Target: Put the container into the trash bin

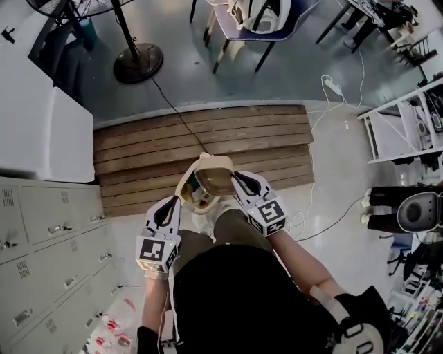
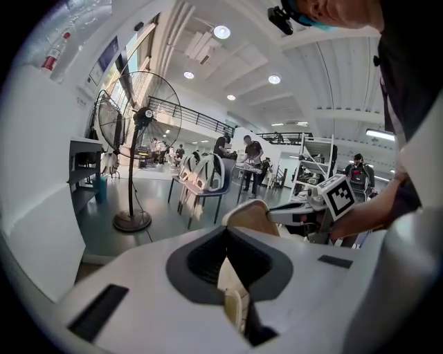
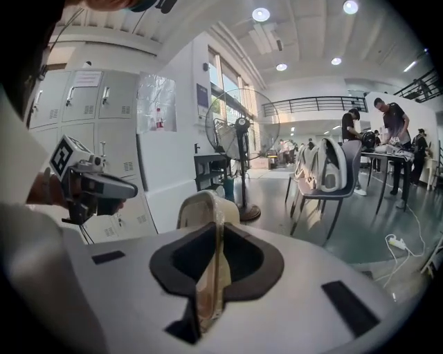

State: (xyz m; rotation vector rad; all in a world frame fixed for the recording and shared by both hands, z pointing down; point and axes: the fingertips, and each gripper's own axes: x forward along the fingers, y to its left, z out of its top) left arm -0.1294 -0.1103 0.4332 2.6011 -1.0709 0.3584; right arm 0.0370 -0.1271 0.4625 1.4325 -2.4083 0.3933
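Note:
In the head view I hold a beige clamshell container [image 1: 210, 177] in front of my body, over the near edge of a wooden platform [image 1: 208, 135]. My left gripper [image 1: 179, 201] is shut on the container's left rim, and my right gripper [image 1: 236, 179] is shut on its right rim. The left gripper view shows the thin beige rim [image 2: 233, 294] pinched between its jaws, with the right gripper [image 2: 304, 211] beyond. In the right gripper view, the rim [image 3: 210, 266] stands on edge between its jaws, and the left gripper [image 3: 104, 187] is at the left. No trash bin is in sight.
A standing fan's round base [image 1: 138, 62] and its cable lie beyond the platform. Grey lockers [image 1: 48, 235] line the left, with a white box [image 1: 45, 131] behind them. A chair [image 1: 256, 21] stands far ahead and a white shelf unit [image 1: 398, 128] is at the right.

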